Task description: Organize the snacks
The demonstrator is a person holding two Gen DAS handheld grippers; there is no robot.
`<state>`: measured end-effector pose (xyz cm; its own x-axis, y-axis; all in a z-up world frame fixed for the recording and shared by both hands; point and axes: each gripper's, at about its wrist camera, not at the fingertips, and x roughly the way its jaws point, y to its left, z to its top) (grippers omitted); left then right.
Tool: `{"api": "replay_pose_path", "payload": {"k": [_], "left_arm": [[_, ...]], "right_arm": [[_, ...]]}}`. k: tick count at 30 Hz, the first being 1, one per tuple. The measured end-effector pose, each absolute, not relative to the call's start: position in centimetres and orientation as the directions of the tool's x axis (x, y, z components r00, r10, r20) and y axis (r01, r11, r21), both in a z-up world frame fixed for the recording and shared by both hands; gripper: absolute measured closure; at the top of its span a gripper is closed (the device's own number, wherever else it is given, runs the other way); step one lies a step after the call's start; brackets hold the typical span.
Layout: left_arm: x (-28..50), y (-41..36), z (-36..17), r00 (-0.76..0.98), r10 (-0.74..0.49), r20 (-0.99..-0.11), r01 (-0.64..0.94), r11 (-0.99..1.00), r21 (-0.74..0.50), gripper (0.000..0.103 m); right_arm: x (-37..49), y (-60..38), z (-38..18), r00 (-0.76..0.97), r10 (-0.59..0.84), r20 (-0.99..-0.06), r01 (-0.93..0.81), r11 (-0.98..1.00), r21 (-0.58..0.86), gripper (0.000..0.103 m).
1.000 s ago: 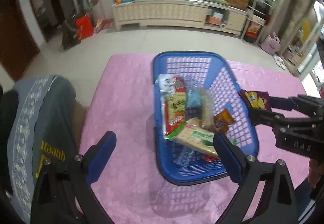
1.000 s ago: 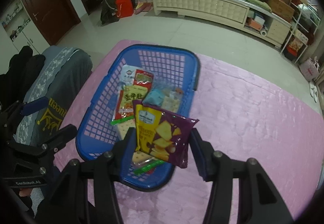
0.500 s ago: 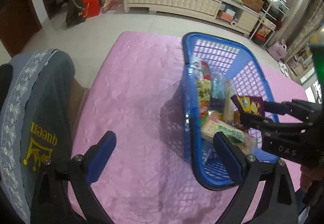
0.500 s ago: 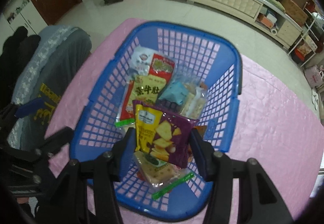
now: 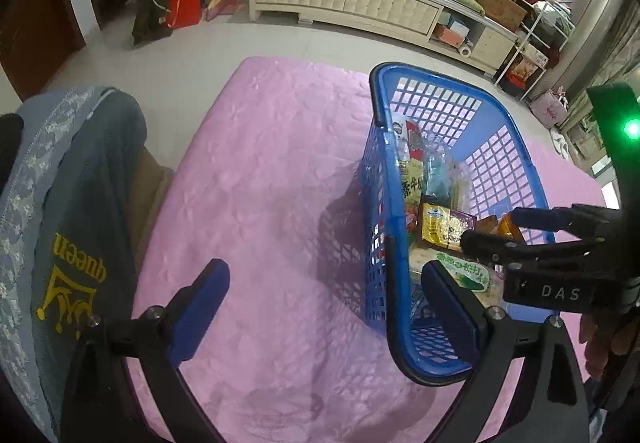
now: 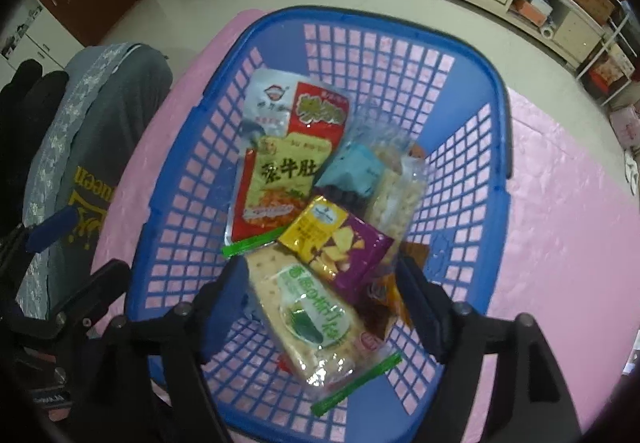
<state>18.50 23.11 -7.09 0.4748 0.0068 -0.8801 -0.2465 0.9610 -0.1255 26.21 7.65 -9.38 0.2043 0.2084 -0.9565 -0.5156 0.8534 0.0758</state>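
Snacks fill the blue basket (image 6: 496, 115) at frame centre; our right gripper (image 6: 324, 295) has just been opening, its jaws wide around the purple chip packet (image 6: 340, 247) lying loose there. Left gripper (image 5: 320, 303) gapes empty over the pink desk (image 5: 260, 163). Nothing looks left outside.
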Motion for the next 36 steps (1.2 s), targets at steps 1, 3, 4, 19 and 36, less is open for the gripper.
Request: {"api": "replay_pose_path", "payload": {"k": [1,3,4,19,36], "left_arm": [[18.3,22.8,-6.9,0.477,0.014,-0.879,-0.241,0.964,-0.115,0.008],[17.9,22.3,-6.6,0.485,0.021,-0.874,-0.235,0.966,-0.107,0.008],[17.5,22.0,-6.3,0.494,0.022,-0.869,-0.233,0.966,-0.108,0.008],[9.0,12.3,-1.9,0.712,0.077,-0.698,-0.191,0.978,-0.087,0.008],[-2.4,1.7,-1.7,0.863,0.075,-0.499,-0.097,0.995,-0.017,0.008]], "right_arm": [[26.0,7.5,-9.2,0.213,0.205,-0.955,-0.52,0.851,0.067,0.023],[25.4,6.6,-8.5,0.236,0.208,-0.949,-0.525,0.849,0.056,0.023],[25.1,5.9,-8.0,0.247,0.219,-0.944,-0.523,0.85,0.06,0.023],[16.0,-4.8,-2.3,0.483,0.362,-0.798,-0.512,0.855,0.078,0.021],[1.7,-15.4,-1.8,0.805,0.289,-0.518,-0.302,0.951,0.062,0.007]]}}
